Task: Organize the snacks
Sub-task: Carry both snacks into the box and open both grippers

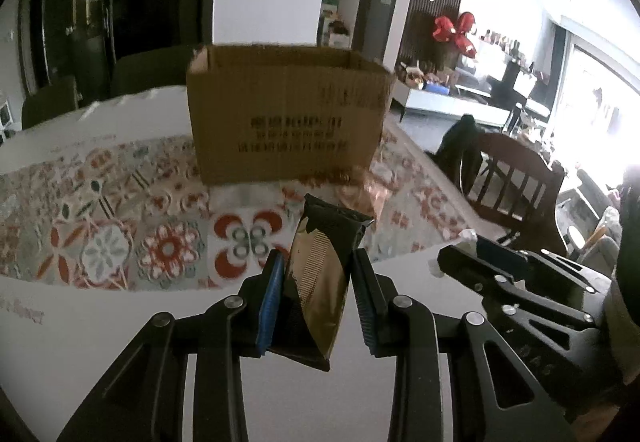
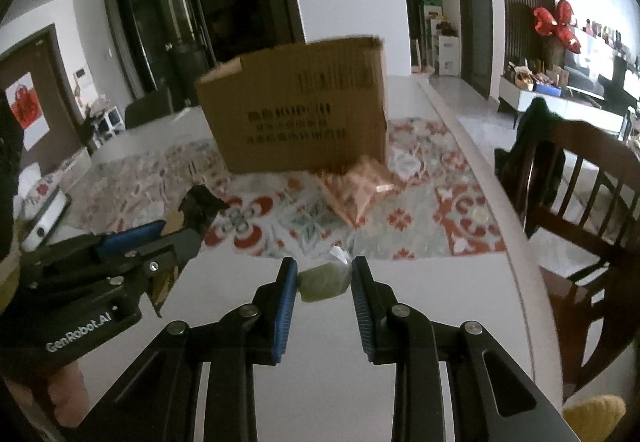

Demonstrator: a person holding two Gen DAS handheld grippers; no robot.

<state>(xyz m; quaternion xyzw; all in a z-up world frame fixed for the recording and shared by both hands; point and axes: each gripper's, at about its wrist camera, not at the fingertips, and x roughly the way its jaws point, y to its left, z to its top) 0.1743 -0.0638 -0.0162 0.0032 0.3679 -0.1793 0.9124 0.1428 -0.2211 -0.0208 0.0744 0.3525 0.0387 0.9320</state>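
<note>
My left gripper (image 1: 318, 262) is shut on a black-and-gold snack packet (image 1: 320, 282), held upright above the white table; it also shows at the left of the right wrist view (image 2: 192, 226). My right gripper (image 2: 324, 272) is shut on a small pale green wrapped snack (image 2: 323, 282); it shows at the right of the left wrist view (image 1: 456, 262). An open brown cardboard box (image 1: 288, 113) stands on the patterned mat ahead, also seen in the right wrist view (image 2: 300, 109). A pink-orange snack bag (image 2: 356, 187) lies in front of the box's right corner.
The patterned red-and-grey mat (image 1: 120, 201) covers the table's middle. A wooden chair (image 2: 580, 201) stands at the table's right edge. A white device (image 2: 44, 217) lies at the left. The table edge (image 2: 500, 201) curves along the right.
</note>
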